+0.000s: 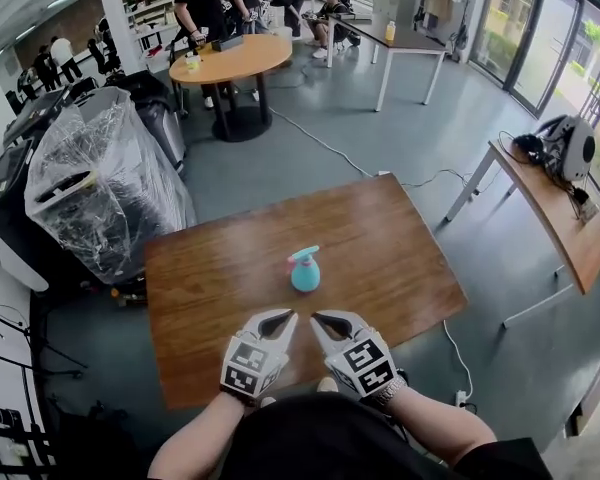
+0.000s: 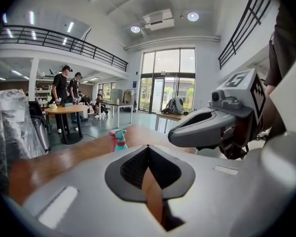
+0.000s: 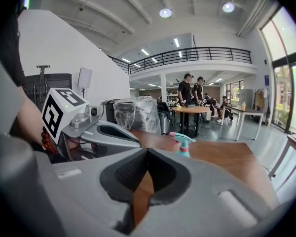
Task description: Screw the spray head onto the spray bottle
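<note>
Teal spray bottle [image 1: 305,271] ahead of L hand-held gripper [image 1: 282,322], R hand-held gripper [image 1: 325,322]; both closed, empty.

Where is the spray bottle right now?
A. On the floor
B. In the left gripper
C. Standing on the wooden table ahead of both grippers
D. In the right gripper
C: the spray bottle stands upright on the table, apart from the shut, empty left gripper and right gripper.
</note>
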A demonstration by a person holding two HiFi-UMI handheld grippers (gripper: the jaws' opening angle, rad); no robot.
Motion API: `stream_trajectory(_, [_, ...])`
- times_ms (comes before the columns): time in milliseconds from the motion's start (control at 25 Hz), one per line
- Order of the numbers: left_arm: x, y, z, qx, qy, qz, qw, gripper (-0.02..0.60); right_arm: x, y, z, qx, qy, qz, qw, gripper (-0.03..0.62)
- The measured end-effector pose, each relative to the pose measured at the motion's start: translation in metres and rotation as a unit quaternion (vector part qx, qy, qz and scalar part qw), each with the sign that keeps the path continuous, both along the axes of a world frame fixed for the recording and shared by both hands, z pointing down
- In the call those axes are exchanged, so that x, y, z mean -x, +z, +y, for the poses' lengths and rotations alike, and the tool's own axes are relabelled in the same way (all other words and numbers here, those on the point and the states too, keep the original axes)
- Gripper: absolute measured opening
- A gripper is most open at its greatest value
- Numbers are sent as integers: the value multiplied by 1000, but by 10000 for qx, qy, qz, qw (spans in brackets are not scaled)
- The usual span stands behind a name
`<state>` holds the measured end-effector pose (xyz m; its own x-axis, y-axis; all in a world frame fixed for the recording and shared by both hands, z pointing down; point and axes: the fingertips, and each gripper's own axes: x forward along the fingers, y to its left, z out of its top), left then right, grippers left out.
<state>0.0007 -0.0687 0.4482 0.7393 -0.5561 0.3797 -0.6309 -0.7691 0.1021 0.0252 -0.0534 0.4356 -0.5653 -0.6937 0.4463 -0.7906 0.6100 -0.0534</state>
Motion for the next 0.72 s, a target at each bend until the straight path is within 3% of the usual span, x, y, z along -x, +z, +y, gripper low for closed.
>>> stream_trajectory(160, [11,-17,1,-100,168,103,9998,15,10,-13,-5,-131,384,-161,9990,-8])
stream_trajectory(360, [17,-25,11,73,372,260,9989,15,17,-9,3,-58,755,-247,9968,-8])
stream_trajectory(720, [16,-27,19,78,555,292,9980,17,15,-17,9,-104,1061,-220,9941,-8])
